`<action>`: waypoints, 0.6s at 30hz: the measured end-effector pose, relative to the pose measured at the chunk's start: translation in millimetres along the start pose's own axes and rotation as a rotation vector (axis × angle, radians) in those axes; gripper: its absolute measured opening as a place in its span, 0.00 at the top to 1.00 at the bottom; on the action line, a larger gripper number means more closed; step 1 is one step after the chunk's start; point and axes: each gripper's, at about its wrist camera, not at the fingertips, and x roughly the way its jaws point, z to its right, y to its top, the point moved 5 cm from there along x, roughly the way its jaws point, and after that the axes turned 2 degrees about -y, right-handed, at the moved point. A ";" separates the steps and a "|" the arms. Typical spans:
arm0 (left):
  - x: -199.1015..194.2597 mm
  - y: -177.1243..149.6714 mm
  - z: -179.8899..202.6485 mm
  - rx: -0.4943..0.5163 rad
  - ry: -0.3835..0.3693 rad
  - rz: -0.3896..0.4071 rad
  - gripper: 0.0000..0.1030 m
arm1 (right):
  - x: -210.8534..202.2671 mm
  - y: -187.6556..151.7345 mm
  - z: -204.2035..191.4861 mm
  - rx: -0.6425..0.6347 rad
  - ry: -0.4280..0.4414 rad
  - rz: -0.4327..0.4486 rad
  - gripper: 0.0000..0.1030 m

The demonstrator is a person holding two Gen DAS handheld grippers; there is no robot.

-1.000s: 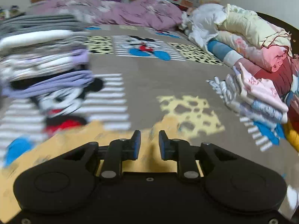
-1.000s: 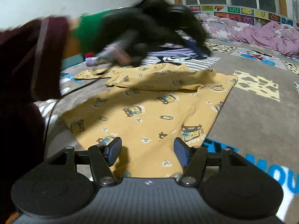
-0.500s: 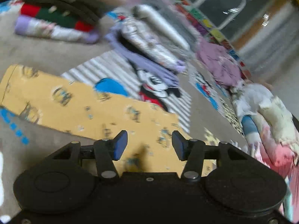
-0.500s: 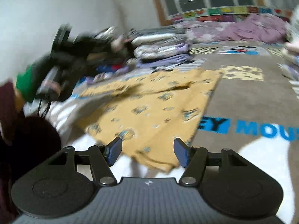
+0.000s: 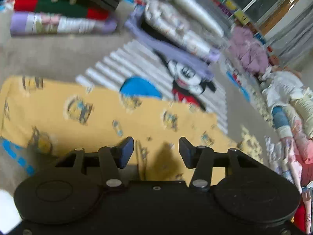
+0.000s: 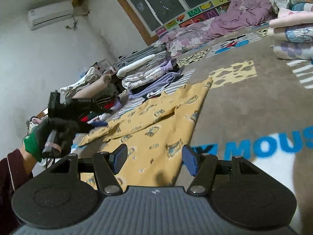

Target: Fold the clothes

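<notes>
Swung lower toward yellow printed garment (image 6: 156, 125) lying flat on cartoon blanket (image 6: 254, 101), left gripper (image 5: 156, 149) and right gripper (image 6: 154, 159) both spread wide, empty; thin, limp, light cloth, best pinched at near hem corners.

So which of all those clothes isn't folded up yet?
The yellow cartoon-print garment, spread flat on the grey blanket; the others sit in folded stacks.

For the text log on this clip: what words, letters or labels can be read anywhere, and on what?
"MOUS": blue letters on the blanket, cut off at the edge.
"W", "U", "Z": letter tiles on the wall border under the window.
Yellow garment: cartoon prints only, no readable words.
Left wrist view: too blurred to read.
</notes>
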 end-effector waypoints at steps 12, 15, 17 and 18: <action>-15.6 -4.3 23.7 0.094 -0.078 0.060 0.98 | 18.1 10.3 0.0 0.026 0.002 -0.003 0.40; -32.1 -7.4 42.2 0.156 -0.138 0.115 0.98 | 17.5 11.0 7.4 0.072 -0.005 0.005 0.40; -42.8 -10.5 55.5 0.192 -0.182 0.141 0.98 | 16.6 10.8 13.6 0.110 -0.010 0.012 0.40; -47.7 -13.6 63.6 0.218 -0.202 0.150 0.98 | 16.2 10.7 16.8 0.130 -0.012 0.016 0.40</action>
